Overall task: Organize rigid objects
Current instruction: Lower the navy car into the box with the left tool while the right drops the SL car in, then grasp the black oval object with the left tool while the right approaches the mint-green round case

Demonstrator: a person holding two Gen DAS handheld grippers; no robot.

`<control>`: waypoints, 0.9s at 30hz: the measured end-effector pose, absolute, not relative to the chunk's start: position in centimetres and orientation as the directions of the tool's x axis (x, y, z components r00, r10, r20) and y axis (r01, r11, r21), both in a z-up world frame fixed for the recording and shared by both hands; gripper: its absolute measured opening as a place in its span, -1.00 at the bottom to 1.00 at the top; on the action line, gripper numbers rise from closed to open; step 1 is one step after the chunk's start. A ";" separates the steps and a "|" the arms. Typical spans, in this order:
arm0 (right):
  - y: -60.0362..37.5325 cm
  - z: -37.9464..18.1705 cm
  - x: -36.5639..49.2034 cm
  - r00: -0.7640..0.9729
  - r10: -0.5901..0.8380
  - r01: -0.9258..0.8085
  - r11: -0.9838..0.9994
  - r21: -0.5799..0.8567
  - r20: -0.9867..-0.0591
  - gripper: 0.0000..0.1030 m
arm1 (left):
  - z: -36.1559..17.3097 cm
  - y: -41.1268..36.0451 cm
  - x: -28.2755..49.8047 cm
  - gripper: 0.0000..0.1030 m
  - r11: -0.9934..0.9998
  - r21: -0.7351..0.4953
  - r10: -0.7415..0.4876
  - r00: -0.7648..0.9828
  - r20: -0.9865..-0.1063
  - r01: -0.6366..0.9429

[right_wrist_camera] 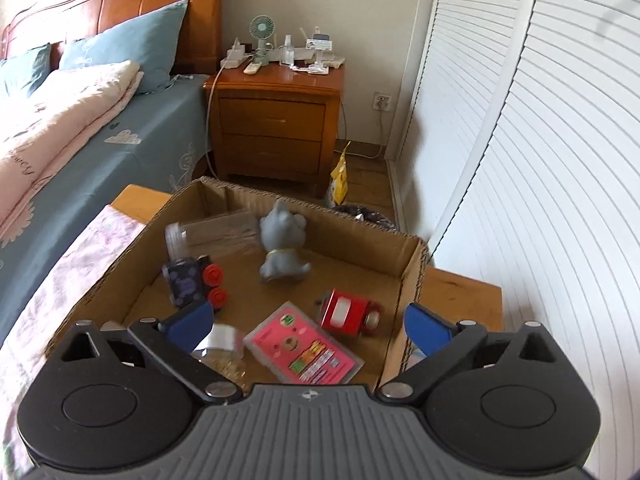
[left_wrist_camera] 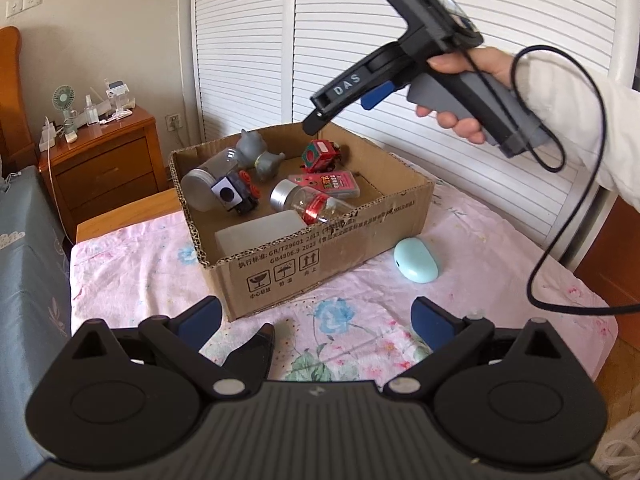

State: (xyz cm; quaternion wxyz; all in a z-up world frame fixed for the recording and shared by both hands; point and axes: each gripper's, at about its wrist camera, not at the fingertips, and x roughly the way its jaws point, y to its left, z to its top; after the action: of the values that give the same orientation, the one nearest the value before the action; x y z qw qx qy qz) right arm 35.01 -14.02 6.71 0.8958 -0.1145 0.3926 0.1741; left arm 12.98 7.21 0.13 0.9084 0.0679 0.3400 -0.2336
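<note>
Both grippers wide open rn, nothing held. Right gripper (right_wrist_camera: 307, 322) hangs over the cardboard box (left_wrist_camera: 320, 254), which sits on the pink floral cloth (left_wrist_camera: 132, 264). Left gripper (left_wrist_camera: 317, 318) is low by the box's near corner. Inside: grey figurine (right_wrist_camera: 282, 248), red toy car (right_wrist_camera: 348, 314), pink case (right_wrist_camera: 304, 350), jars etc. Mint case (left_wrist_camera: 416, 260) lies on the cloth just beside the box's right side.

We see our right gripper (right_wrist_camera: 308, 326) spread wide and empty above the brown cardboard box (right_wrist_camera: 412, 280), near its flat pink packet (right_wrist_camera: 304, 350).
</note>
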 end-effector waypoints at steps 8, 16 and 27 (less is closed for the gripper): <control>-14.8 7.9 31.1 0.649 0.207 -0.347 0.937 -0.043 -0.732 1.00 | 0.3 7.6 12.3 0.95 0.905 -0.023 -0.336 0.678 -0.654 0.426; -16.9 6.2 25.2 0.680 0.154 -0.237 0.971 -0.017 -0.716 1.00 | -0.7 8.5 11.9 0.95 0.919 -0.025 -0.307 0.675 -0.671 0.393; -17.4 -3.0 22.3 0.621 0.069 -0.071 0.997 0.032 -0.781 1.00 | -2.8 8.4 12.0 0.95 0.921 0.045 -0.239 0.653 -0.719 0.387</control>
State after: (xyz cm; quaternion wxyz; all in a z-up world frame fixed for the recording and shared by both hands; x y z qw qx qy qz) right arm 22.32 -17.45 -3.05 0.9003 -0.0011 0.4335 0.0387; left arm 12.04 8.40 -2.80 0.9038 0.0978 0.3789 -0.1734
